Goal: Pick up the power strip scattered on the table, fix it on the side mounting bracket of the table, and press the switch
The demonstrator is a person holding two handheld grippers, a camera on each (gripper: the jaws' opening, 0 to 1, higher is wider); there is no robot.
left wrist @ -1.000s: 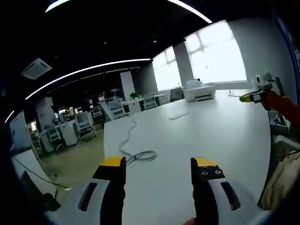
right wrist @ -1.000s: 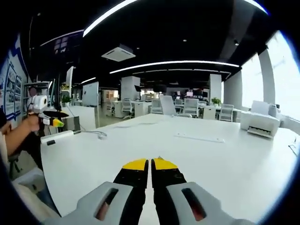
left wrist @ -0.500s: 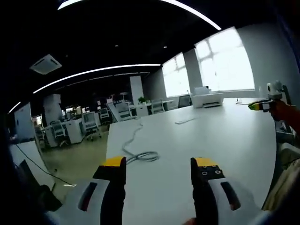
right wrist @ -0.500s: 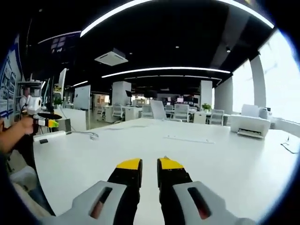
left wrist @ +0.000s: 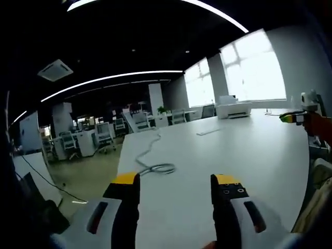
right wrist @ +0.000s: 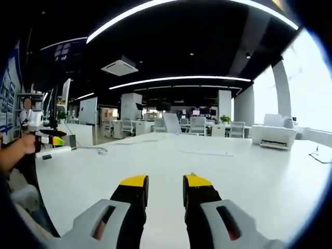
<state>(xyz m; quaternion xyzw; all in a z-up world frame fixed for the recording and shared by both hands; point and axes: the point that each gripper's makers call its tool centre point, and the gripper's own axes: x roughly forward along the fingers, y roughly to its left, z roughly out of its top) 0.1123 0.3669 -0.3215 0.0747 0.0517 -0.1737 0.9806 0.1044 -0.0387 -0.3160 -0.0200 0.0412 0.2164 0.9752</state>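
Open-plan office space with rows of chairs and bright windows is stretching out behind a broad white desk [left wrist: 233, 155], over which both pairs of tongs are hovering. In the left gripper view, the left tongs [left wrist: 176, 181] are hanging spread wide with nothing between the jaws, and a grey cable [left wrist: 150, 161] is lying coiled near the desk's far-left edge, running away toward the back. In the right gripper view, the right tongs [right wrist: 166, 181] are showing a clear gap between the jaws and are also empty; off to the left, near the desk's edge, a white power strip [right wrist: 54, 152] is lying flat, with its cord trailing away from it. A white printer [right wrist: 273, 137] is sitting far back by the windows, and a thin flat strip [right wrist: 205, 152] is resting mid-desk. By my reading, the task is only at its approach stage: nothing is picked up yet. The next move probably calls for swinging one pair of tongs over to the power strip, lowering the jaws around its body, and closing squarely across its width.
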